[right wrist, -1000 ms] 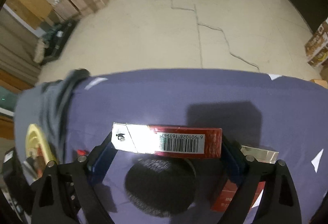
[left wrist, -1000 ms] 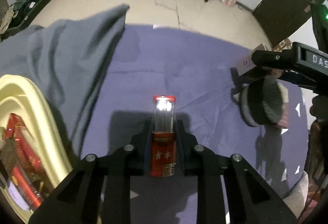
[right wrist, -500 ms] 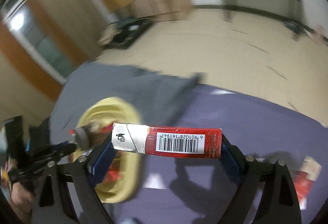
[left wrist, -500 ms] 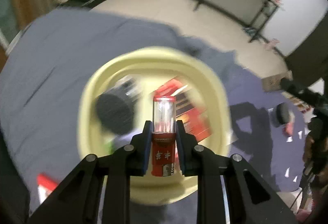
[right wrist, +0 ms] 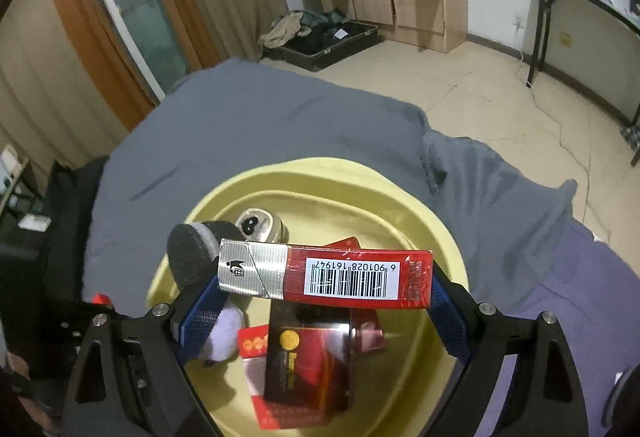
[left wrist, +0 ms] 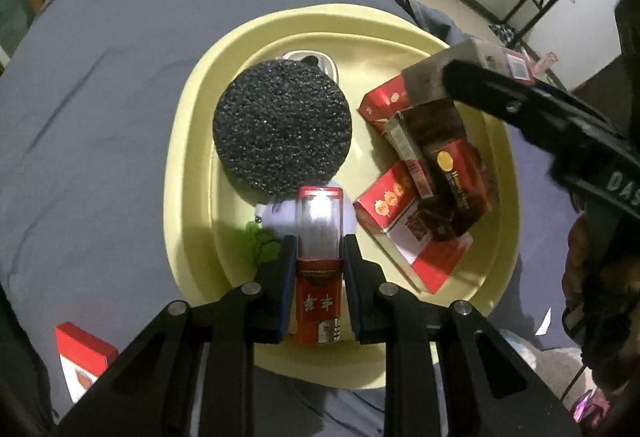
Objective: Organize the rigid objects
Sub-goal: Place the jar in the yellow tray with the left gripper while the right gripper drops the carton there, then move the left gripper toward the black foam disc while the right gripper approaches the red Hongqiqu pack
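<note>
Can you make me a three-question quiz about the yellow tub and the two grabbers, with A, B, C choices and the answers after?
1. Where does the black round sponge lie?
A. inside the yellow tub
B. on the floor
C. on the black folding table

2. What colour is the cloth right under the tub?
A. green
B. grey
C. white

3. What is the right gripper doing?
A. hanging empty
B. holding a sponge
C. holding a red box with a barcode

Answers: 1 A, the sponge sits within the tub's rim. 2 B, grey cloth lies all round the tub. 3 C, the box spans the blue pads end to end above the tub.
</note>
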`<move>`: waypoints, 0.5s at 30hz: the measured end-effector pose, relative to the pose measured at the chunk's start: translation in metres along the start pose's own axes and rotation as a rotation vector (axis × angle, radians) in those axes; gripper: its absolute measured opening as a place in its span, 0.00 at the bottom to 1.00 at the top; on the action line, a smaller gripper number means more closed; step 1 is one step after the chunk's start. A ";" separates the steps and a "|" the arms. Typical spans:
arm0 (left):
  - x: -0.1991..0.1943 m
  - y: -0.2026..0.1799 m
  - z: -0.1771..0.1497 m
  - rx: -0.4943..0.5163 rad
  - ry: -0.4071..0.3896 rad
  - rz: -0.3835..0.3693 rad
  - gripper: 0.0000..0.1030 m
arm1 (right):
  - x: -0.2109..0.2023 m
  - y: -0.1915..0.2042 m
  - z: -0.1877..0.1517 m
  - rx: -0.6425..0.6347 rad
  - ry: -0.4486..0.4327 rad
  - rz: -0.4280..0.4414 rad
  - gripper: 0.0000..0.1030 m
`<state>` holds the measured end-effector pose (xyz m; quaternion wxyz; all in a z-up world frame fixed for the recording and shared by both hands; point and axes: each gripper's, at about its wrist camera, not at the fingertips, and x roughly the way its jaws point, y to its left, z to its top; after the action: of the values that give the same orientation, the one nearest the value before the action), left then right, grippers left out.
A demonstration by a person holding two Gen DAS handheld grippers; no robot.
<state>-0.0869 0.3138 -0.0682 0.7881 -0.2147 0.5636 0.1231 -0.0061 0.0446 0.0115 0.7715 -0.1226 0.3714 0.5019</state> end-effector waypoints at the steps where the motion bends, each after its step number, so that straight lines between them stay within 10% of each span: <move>1: 0.002 0.001 0.001 0.009 0.002 -0.002 0.23 | 0.005 0.005 0.001 -0.015 0.005 -0.015 0.88; 7: 0.006 0.002 -0.002 0.052 -0.009 0.013 0.24 | 0.018 0.017 0.011 -0.003 0.020 -0.006 0.90; 12: -0.007 0.004 -0.012 0.065 -0.036 0.019 0.90 | 0.010 0.020 0.018 0.015 0.005 -0.002 0.98; 15: -0.025 0.007 -0.018 0.062 -0.085 0.026 0.93 | -0.005 0.012 0.016 0.042 -0.007 0.022 1.00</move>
<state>-0.1131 0.3124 -0.0505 0.8159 -0.1777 0.5358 0.1247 -0.0102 0.0558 0.0287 0.7696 -0.1006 0.3803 0.5029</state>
